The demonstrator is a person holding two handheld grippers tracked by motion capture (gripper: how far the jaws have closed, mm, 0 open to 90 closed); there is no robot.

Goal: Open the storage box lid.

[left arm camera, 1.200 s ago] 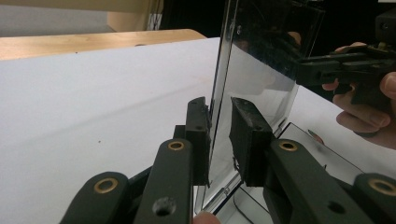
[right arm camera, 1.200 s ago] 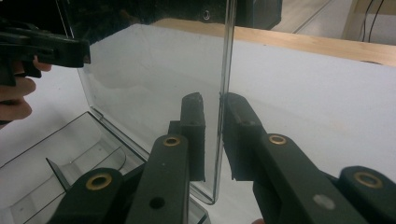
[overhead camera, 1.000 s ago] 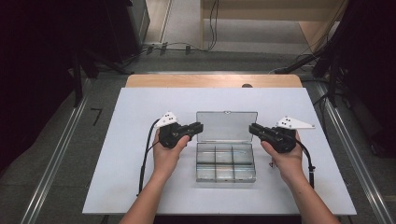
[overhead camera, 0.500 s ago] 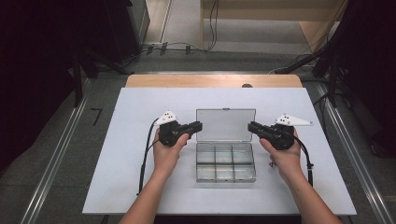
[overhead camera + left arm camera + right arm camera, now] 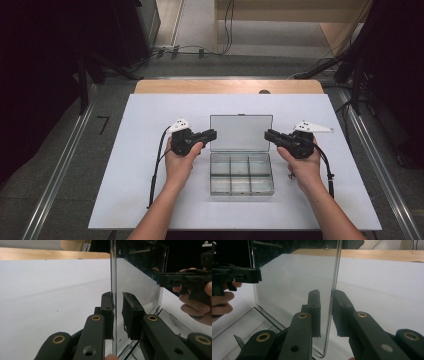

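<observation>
A clear plastic compartment box [image 5: 241, 172] lies on the white table, its lid [image 5: 241, 132] raised upright at the far side. My left gripper [image 5: 212, 134] is at the lid's left edge and my right gripper [image 5: 267, 134] at its right edge. In the left gripper view the lid's edge [image 5: 113, 277] runs between the narrow jaws of the left gripper [image 5: 116, 293]; one pad lies against it and a gap shows at the other. In the right gripper view the right gripper [image 5: 325, 291] straddles the lid's edge [image 5: 335, 272] the same way. The compartments look empty.
The white board [image 5: 150, 115] has free room to either side of the box. A wooden strip [image 5: 200, 86] runs along its far edge. Metal rails [image 5: 65, 160] flank the table, and cables [image 5: 200, 50] lie on the floor beyond.
The right gripper has edged slightly toward the far side at the lid's right edge. The left hand, the lid and the box are as before.
</observation>
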